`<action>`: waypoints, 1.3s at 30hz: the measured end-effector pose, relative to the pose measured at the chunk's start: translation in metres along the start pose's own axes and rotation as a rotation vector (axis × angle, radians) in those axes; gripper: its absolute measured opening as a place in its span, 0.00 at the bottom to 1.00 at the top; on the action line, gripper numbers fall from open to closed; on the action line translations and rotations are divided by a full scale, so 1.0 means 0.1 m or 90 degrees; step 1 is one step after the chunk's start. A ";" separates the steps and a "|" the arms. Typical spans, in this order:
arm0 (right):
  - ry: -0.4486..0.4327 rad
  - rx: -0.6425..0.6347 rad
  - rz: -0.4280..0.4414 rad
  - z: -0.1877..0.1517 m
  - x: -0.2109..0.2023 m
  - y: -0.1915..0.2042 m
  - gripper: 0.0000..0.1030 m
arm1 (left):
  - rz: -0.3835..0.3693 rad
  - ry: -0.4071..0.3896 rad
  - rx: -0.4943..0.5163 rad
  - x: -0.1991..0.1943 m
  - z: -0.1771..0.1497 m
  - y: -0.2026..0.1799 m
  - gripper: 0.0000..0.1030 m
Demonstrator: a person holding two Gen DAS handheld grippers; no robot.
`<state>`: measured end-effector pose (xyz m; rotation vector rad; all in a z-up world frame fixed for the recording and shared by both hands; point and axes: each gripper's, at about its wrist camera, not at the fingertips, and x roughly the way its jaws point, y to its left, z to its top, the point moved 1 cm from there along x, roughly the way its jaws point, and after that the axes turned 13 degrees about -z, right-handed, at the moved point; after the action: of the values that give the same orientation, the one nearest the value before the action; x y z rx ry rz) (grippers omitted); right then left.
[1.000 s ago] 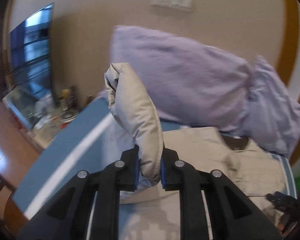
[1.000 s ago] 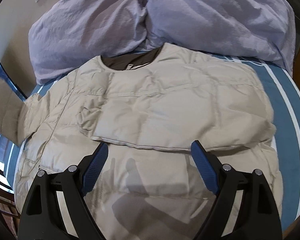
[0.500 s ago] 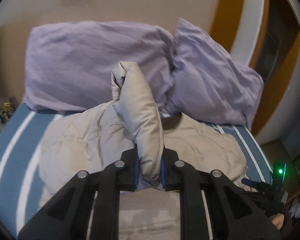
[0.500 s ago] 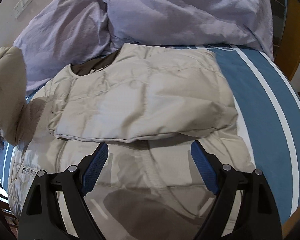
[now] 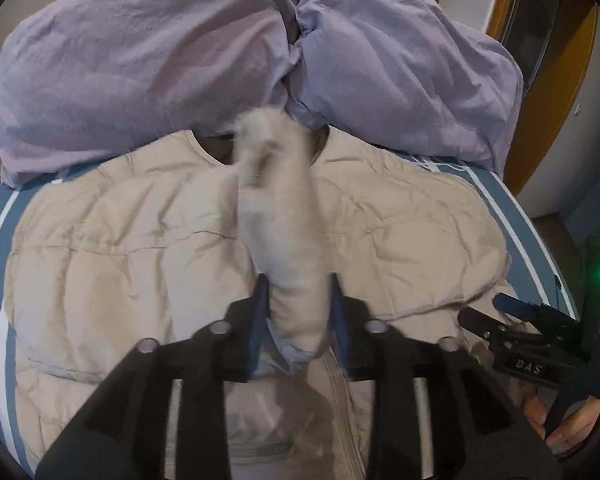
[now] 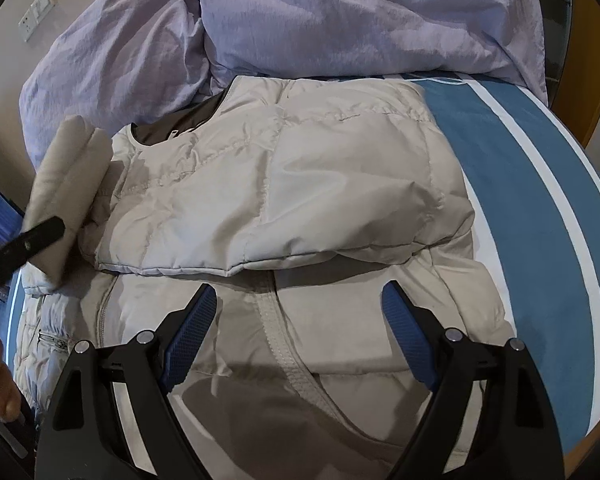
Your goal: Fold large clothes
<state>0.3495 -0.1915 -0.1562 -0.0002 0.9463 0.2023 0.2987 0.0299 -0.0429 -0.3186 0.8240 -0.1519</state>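
Already 1 sleeve lies folded across the jacket [image 6: 284, 184]. Left gripper [image 5: 298, 320] has just been opening around the other sleeve [image 5: 284, 216], not yet laid; right gripper [image 6: 300, 336] hangs spread, empty.

Your left gripper [image 5: 298, 308] points steeply down, its jaws have just been opening, and the blurred sleeve [image 5: 288, 232] stands between them, running off toward twelve o'clock. Whether the pads [image 5: 260, 320] still press on it is unclear. Your right gripper [image 6: 298, 332] also tilts down, jaws spread wide with nothing between them. Your right hand [image 5: 560, 424] shows at four o'clock of the left view.
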 end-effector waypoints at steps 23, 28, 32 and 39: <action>0.005 0.004 0.005 0.00 0.03 -0.04 0.84 | 0.130 0.039 -0.029 0.41 0.04 0.36 0.60; 0.009 0.002 0.002 -0.02 0.07 -0.02 0.85 | 0.124 0.049 -0.053 0.49 0.03 0.43 0.60; 0.010 0.003 0.000 -0.02 0.07 -0.02 0.85 | 0.130 0.056 -0.052 0.54 0.02 0.42 0.61; 0.010 0.007 -0.002 -0.04 -0.03 -0.10 0.85 | 0.115 0.052 -0.066 0.36 0.01 0.44 0.61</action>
<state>0.3465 -0.2021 -0.1566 0.0071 0.9624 0.1941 0.3243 0.0621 -0.0819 -0.3348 0.9392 0.0473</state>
